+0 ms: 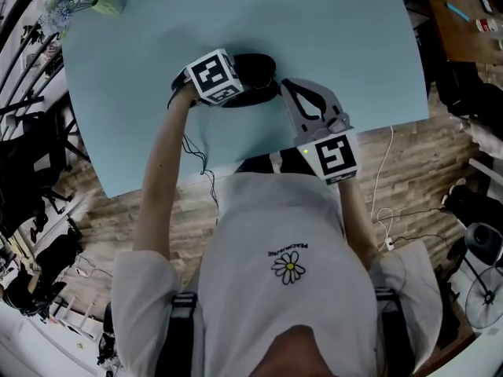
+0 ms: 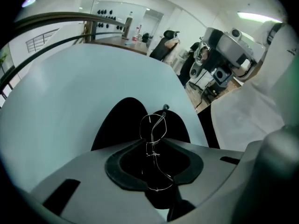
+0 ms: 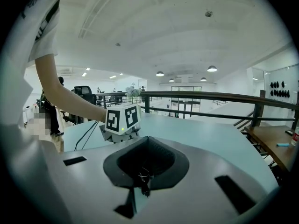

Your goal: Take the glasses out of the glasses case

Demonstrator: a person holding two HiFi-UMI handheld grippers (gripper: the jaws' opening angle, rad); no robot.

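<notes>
White T-shirt [image 1: 291,289] with a daisy print fills the bottom of the head view, worn by the person holding both grippers out over a pale blue table [image 1: 236,14].

The left gripper [image 2: 156,181] hovers over a black glasses case [image 1: 255,67] near the table's middle. In the left gripper view, thin wire-rimmed glasses [image 2: 152,150] stand on end in the jaw opening, one rim above the other. The jaws appear closed on the frame. Behind the glasses, the case lies open on the table as two dark rounded halves.

The right gripper [image 3: 142,181] sits just beside the case on the person's right and points toward it. Its own view looks across the table at the left gripper's marker cube [image 3: 122,120]. Its jaws look drawn close together on a small dark bit with a wiry glint. What that bit is cannot be made out; it may be an edge of the case.

Judging by these views, the main step looks nearly done. The glasses seem gripped and raised above the case rather than lying inside it. Whether they are fully clear of it is uncertain. What seems left is carrying them away and setting them down on the table.
</notes>
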